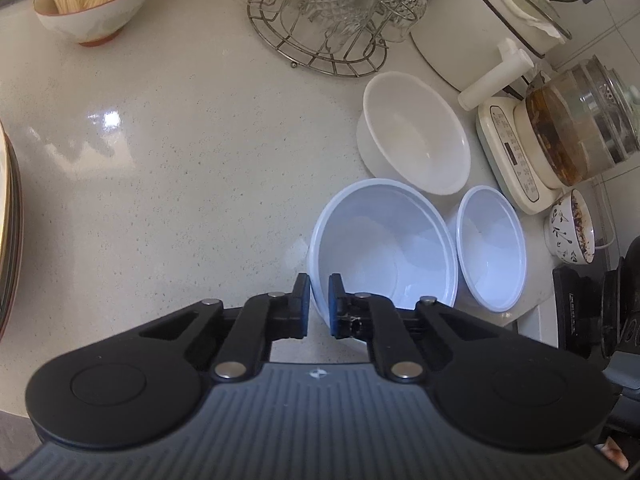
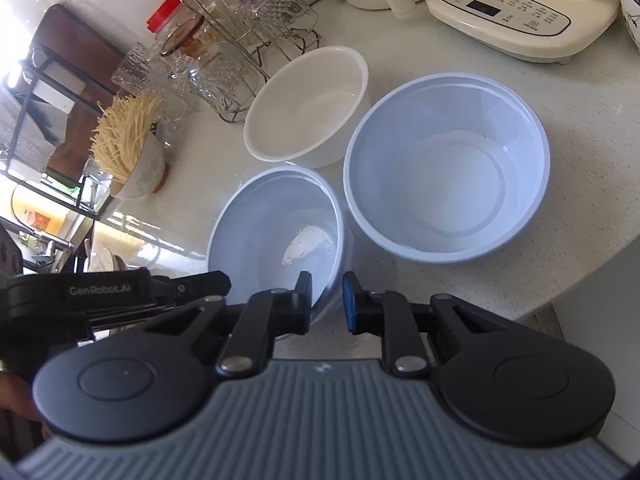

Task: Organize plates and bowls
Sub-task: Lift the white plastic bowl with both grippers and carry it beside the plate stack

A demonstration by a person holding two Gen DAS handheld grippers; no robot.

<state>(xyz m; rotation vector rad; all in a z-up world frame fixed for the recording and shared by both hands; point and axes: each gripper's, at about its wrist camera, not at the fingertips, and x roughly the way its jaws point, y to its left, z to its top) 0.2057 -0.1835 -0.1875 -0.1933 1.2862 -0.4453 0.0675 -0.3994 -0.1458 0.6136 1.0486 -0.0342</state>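
- Left gripper (image 1: 319,280): fingers drawn close together, pinching the near-left rim of the pale blue round plastic bowl (image 1: 384,240). One finger sits outside the wall, the other inside.
- Right gripper (image 2: 327,278): fingers narrowed to a small gap across the near-right rim of the same bowl, with the wall between the pads. It reads as a pinch, though a thin sliver shows beside the blue pad.
- The held bowl stands upright on the speckled white stone desk (image 1: 160,160), close to its front edge. It is empty apart from a whitish smear on the bottom.
- A second pale blue round bowl (image 2: 444,168) stands just beside it on the right, rims nearly touching. It is upright and empty.
- A white round bowl (image 2: 308,104) stands behind the two, just beside both.
- Behind that is a wire rack of upturned cut-glass tumblers (image 1: 320,20).
- Far left on the desk is a cream bowl of dry noodles (image 1: 92,0).
- On the right, a cream electric base carries a glass kettle (image 1: 580,128), with a patterned small bowl (image 1: 570,228) in front of it.
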